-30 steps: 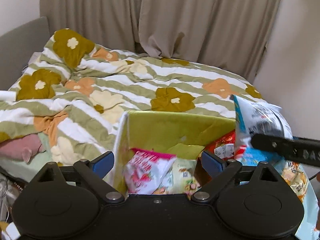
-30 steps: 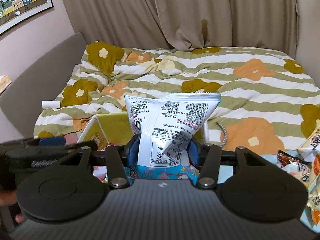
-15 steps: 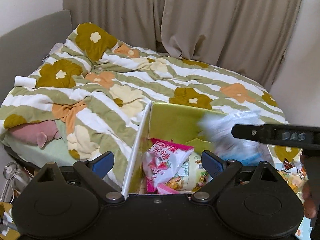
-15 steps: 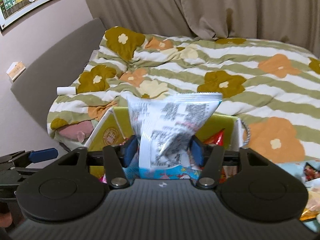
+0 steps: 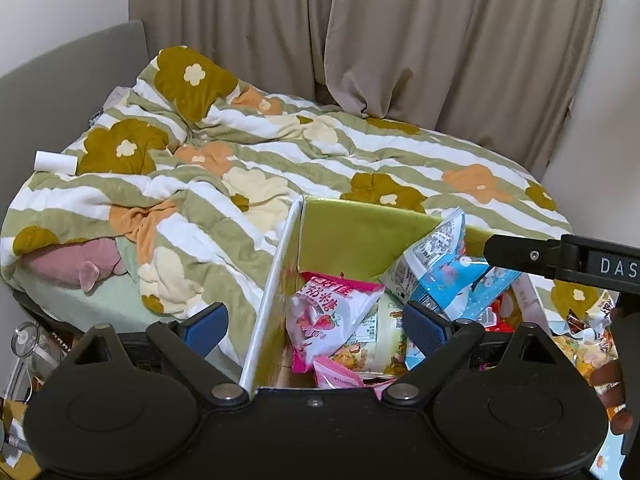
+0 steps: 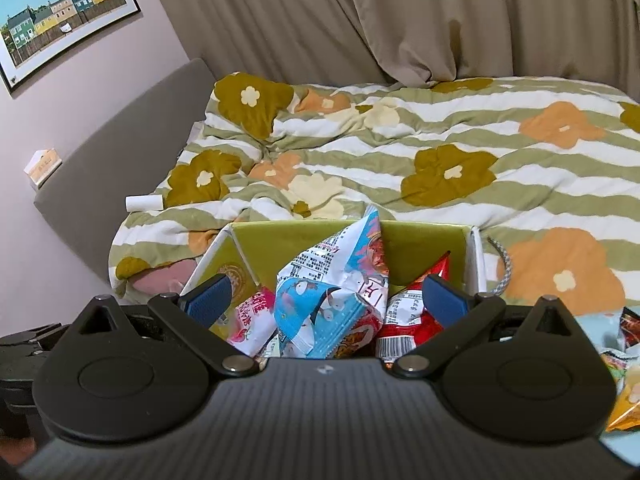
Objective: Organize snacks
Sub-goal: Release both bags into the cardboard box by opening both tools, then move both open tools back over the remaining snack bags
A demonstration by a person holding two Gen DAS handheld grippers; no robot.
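Note:
A yellow-green cardboard box (image 5: 360, 232) (image 6: 280, 236) stands at the bed's foot with several snack bags in it. A blue-and-white snack bag (image 5: 444, 272) (image 6: 336, 280) lies in the box on top of the others, free of both grippers. A pink strawberry bag (image 5: 332, 312) (image 6: 250, 320) and a red bag (image 6: 412, 312) lie beside it. My right gripper (image 6: 326, 292) is open just above the box. My left gripper (image 5: 316, 322) is open and empty, straddling the box's left wall.
A bed with a flowered striped duvet (image 5: 280, 168) lies behind the box. More snack bags (image 5: 588, 328) (image 6: 624, 344) lie to the right of the box. A white roll (image 5: 54, 162) lies on the duvet at the left. Curtains hang behind.
My right gripper moved left over the box, opened and let go of the blue-and-white bag, which now lies in the box. The left gripper drew back and up a little.

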